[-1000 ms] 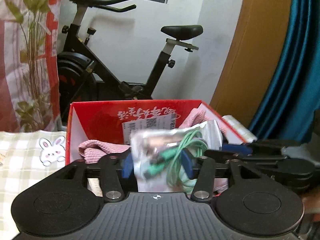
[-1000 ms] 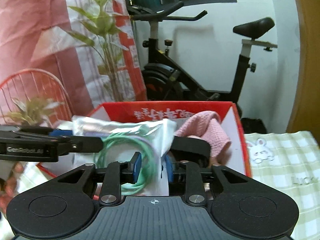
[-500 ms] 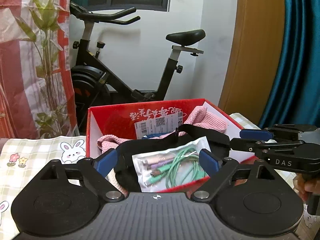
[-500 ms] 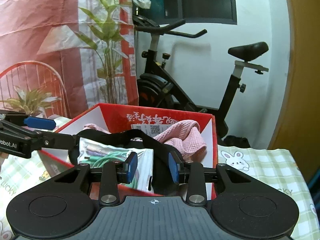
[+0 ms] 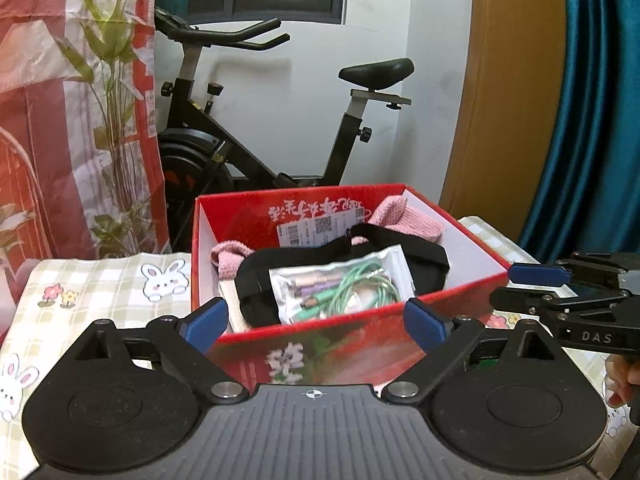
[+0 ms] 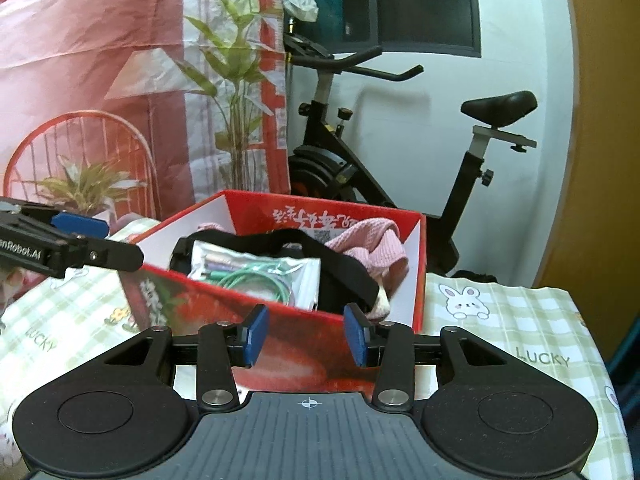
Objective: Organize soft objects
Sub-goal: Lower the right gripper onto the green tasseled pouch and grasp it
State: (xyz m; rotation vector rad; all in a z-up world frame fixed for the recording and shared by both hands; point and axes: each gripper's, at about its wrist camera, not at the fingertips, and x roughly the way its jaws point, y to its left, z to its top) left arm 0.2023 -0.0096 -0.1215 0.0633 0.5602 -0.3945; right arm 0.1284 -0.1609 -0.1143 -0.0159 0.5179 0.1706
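Left gripper (image 5: 316,322) spread wide, blue pads well apart, nothing between them, hanging just short of the red box (image 5: 352,340) and facing its near wall. Right gripper (image 6: 306,334) parted too, narrower gap, empty, poised before the same box from the other side. Inside the box: clear pouch of green cables (image 5: 340,282) lying flat on top, cradled by a black strap (image 5: 256,276) that loops around it. Pink knit cloth (image 5: 404,216) bunched against the far wall, another fold of it peeking out at the left. White shipping label (image 5: 320,228) stuck to the back wall. Something pale under the strap at the left edge, hard to make out, possibly a flat packet. Box standing on a checked bunny tablecloth (image 5: 100,284). Exercise bike (image 5: 280,120) behind, against the white wall.
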